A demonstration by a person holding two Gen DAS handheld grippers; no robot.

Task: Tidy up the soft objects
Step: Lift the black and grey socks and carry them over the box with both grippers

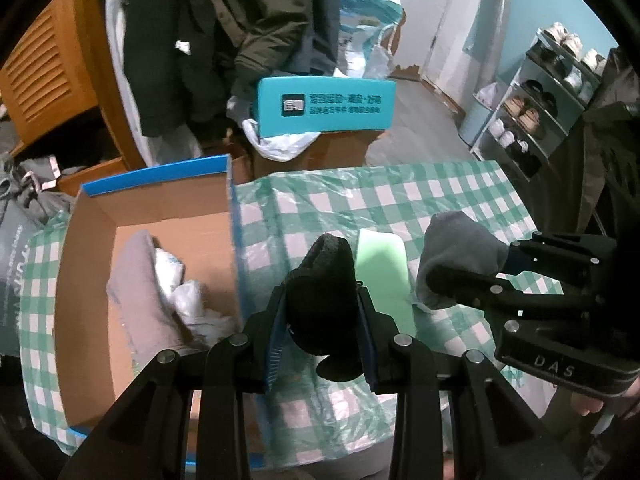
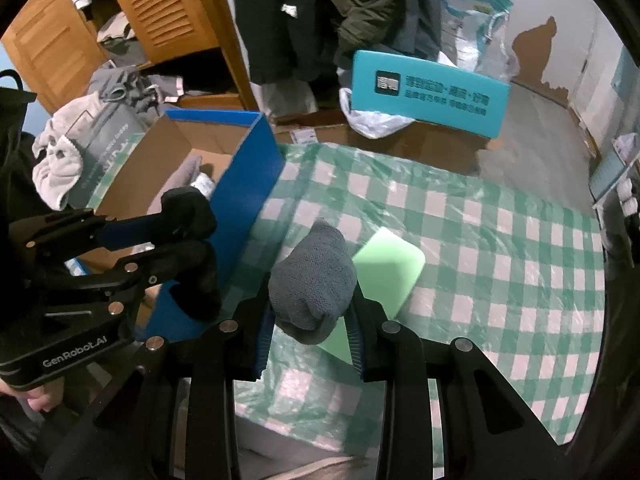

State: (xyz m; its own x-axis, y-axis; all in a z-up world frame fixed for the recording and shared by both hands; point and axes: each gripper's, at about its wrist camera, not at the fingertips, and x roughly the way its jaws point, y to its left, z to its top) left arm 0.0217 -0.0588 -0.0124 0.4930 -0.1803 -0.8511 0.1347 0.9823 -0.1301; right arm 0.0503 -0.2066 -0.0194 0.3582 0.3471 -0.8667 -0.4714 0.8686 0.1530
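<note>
My left gripper is shut on a black sock and holds it above the checked table, just right of the cardboard box. It also shows in the right wrist view. My right gripper is shut on a grey sock, held above a pale green sponge. In the left wrist view the grey sock and the right gripper are at the right, beside the sponge. The box holds a mauve cloth and white crumpled items.
The table has a green-and-white checked cloth under clear plastic. The box has a tall blue side wall. Beyond the table stand a teal sign, hanging dark coats, a wooden cabinet and a shoe rack.
</note>
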